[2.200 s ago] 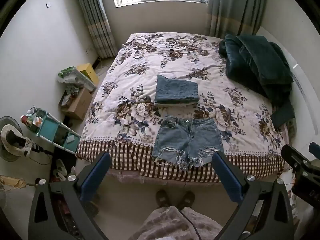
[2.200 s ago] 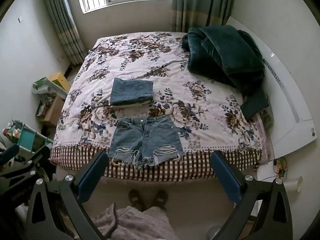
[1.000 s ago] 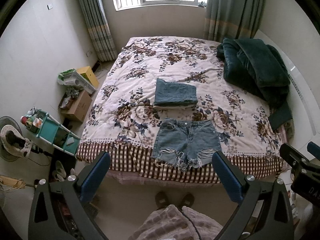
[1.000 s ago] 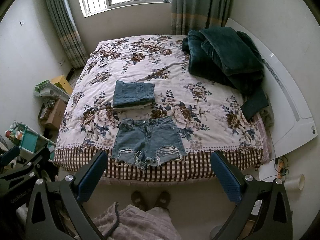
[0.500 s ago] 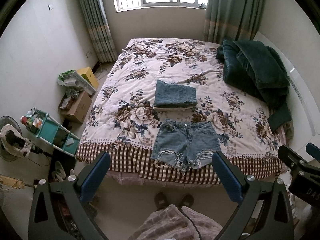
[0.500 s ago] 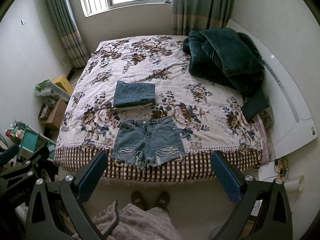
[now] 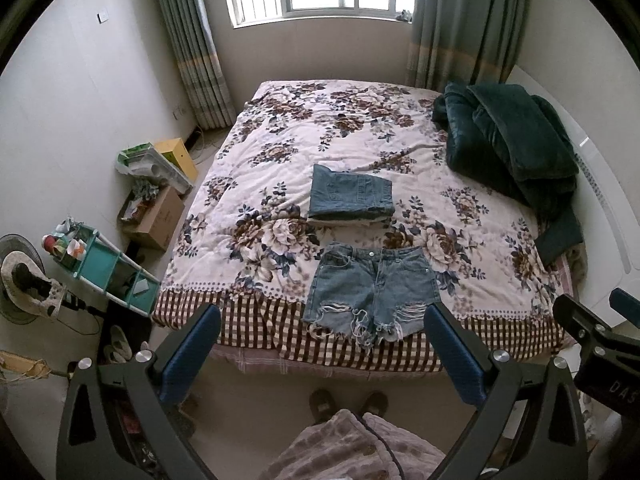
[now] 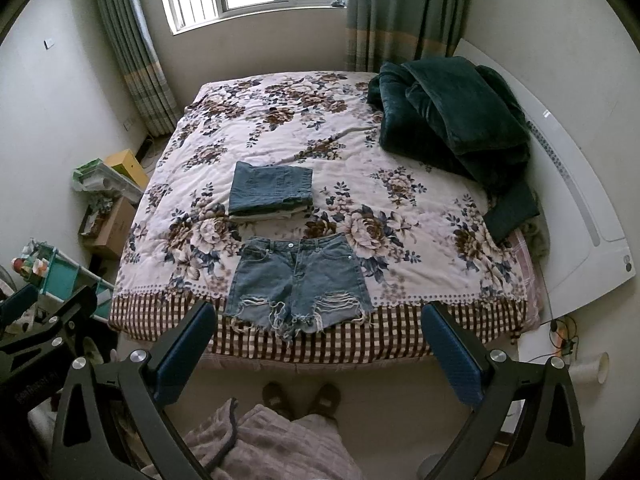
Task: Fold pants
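A pair of frayed light-blue denim shorts point(image 7: 372, 286) point(image 8: 298, 280) lies flat, unfolded, at the near edge of the floral bed point(image 7: 280, 152) point(image 8: 420, 216), waistband away from me. Behind it sits a stack of folded denim point(image 7: 351, 195) point(image 8: 271, 193). My left gripper point(image 7: 322, 346) is open and empty, held high above the floor in front of the bed. My right gripper point(image 8: 320, 344) is also open and empty, at the same height. Each gripper shows at the edge of the other's view.
A dark green blanket point(image 7: 516, 140) point(image 8: 452, 120) is heaped at the bed's far right. A teal shelf point(image 7: 108, 276), cardboard boxes point(image 7: 154, 216) and a fan point(image 7: 20, 276) stand on the floor to the left. My feet point(image 7: 348, 402) are on the floor below.
Both grippers have drawn slightly back and up from the bed, so the shorts sit a little farther away. Nothing on the bed has moved.
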Tool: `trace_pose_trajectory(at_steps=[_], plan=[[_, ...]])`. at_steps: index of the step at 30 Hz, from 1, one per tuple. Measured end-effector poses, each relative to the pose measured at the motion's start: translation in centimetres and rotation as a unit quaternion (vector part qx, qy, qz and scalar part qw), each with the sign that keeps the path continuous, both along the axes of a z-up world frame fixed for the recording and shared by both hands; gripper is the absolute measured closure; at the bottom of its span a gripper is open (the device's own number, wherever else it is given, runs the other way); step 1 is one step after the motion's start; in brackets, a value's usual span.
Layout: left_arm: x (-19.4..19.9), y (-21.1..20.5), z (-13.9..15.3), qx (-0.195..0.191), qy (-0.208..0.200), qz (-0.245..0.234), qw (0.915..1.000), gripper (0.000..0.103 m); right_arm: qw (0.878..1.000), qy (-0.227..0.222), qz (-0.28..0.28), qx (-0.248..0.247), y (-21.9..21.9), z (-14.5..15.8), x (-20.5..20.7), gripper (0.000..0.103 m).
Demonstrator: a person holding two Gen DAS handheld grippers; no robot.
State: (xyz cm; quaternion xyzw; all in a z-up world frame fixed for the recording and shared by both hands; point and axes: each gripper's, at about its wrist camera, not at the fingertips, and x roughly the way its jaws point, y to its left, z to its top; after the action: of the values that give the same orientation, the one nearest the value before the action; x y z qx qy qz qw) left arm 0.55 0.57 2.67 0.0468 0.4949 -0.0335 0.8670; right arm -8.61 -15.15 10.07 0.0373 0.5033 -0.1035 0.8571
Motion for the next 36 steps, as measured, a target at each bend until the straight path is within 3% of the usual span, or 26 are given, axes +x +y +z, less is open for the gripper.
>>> trace_pose_trajectory(at_steps=[8,26,30,36], plan=[[1.2,-2.4,1.3,-0.003,0.002,-0.003,1.0,0.0,1.0,0.0,-0.001,0.0,0.0,0.0,-0.1,0.0],[0.8,-2.7,0.9,-0.006,0.001,-0.003,1.0,0.0,1.0,0.003,0.001,0.001,0.4,0.2,-0.2,0.0],[0.9,-2.8,1.0,-0.003,-0.005,-0.001,1.0,0.0,1.0,0.006,-0.003,0.004,0.5,-1.0,0.0,0.0],[3.3,-3.7,-3.8,0.02,-0.004,0.002,0.9998,0.0,1.0,0.002,-0.018,-0.021,0.6,-4.6,2.2,0.0]])
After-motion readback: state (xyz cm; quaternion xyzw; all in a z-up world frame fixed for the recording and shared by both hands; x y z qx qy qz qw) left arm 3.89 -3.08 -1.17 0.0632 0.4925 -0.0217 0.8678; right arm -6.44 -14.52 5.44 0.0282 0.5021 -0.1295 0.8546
